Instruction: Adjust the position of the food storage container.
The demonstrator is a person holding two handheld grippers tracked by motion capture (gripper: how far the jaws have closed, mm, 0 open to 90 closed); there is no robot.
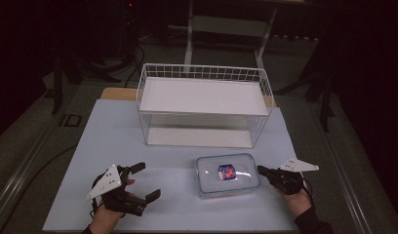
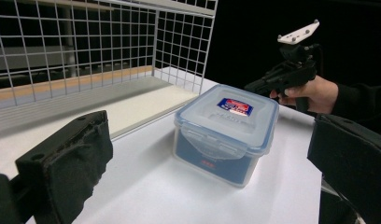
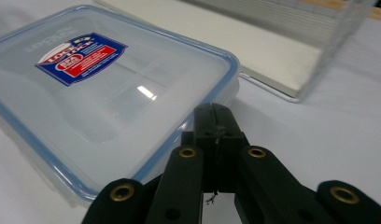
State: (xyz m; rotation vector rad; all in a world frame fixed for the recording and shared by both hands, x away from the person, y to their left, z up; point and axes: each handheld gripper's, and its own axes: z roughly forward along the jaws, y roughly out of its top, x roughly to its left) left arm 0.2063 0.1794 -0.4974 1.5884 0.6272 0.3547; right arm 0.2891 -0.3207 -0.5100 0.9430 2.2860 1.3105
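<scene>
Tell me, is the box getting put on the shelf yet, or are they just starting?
Just starting, it looks like. Done: nothing much; the plastic box sits on the table with its lid on, in front of the wire rack, whose shelves are bare. In hand: the right gripper, jaws shut, is at the box's right edge; the left gripper waits open, apart from it. Left, probably: gripping and moving the box.

Pale blue table (image 1: 114,141): white wire rack (image 1: 204,105) stood at the far middle; clear lidded container (image 1: 228,174) with red-blue label lay near front; left gripper (image 1: 142,181), jaws spread, lay well left of it; right gripper (image 1: 262,170), jaws together, just beside its right edge
</scene>
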